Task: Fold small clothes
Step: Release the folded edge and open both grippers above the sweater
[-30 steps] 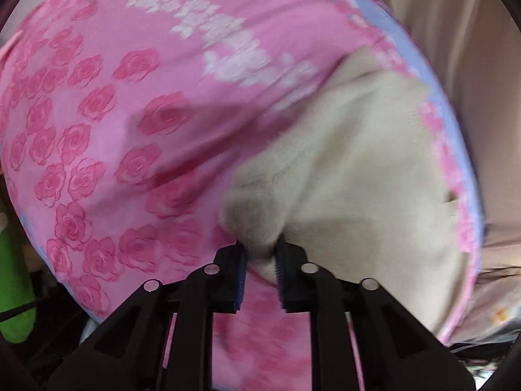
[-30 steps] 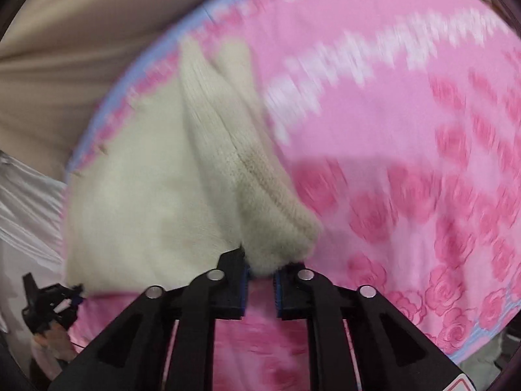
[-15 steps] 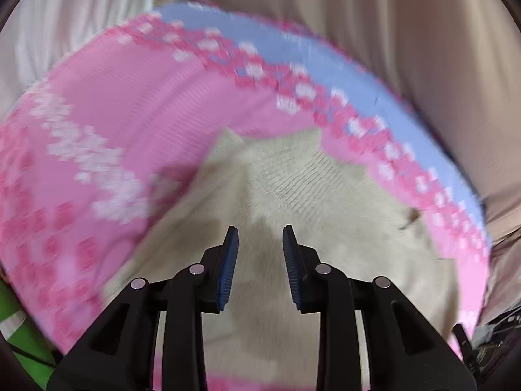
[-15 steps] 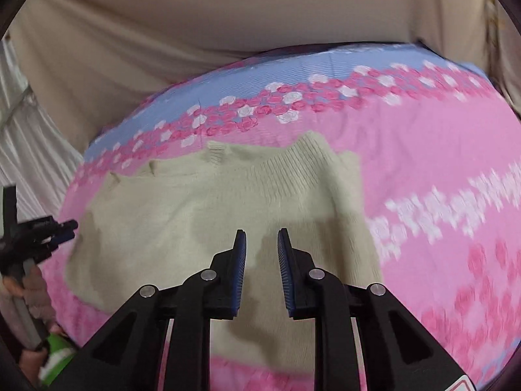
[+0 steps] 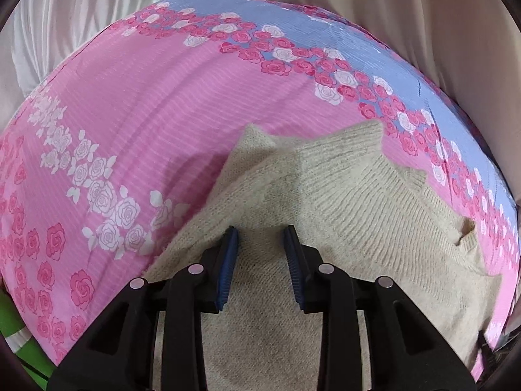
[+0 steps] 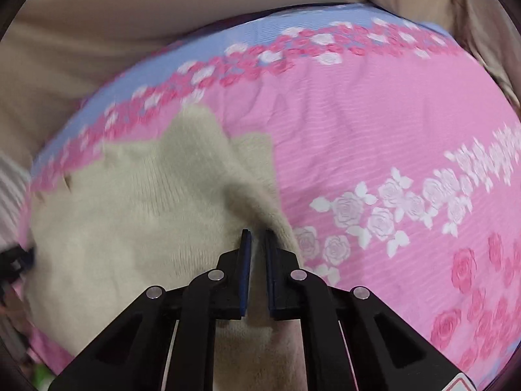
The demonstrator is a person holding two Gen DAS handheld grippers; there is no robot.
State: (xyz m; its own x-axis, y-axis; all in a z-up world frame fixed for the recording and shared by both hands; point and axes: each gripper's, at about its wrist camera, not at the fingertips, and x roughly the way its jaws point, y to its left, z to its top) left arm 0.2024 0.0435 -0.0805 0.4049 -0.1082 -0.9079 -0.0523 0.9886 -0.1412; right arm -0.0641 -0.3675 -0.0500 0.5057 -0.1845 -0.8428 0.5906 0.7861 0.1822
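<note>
Left gripper point(image 5: 261, 241) jaws wide, right gripper point(image 6: 256, 239) pinching sweater point(image 6: 136, 215)

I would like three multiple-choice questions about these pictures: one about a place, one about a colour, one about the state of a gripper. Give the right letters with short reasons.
1. Where does the knit garment lie?
A. on the flowered sheet
B. in a basket
C. on a hanger

2. What colour is the garment?
A. dark blue
B. cream
C. red

3. How does the left gripper stand?
A. shut on the sheet
B. out of view
C. open above the garment

Answers: 1 A, the pink rose-print sheet shows all around it. 2 B, the knit is pale cream in both views. 3 C, a wide gap shows between its blue pads; the right gripper pinches a fold.
</note>
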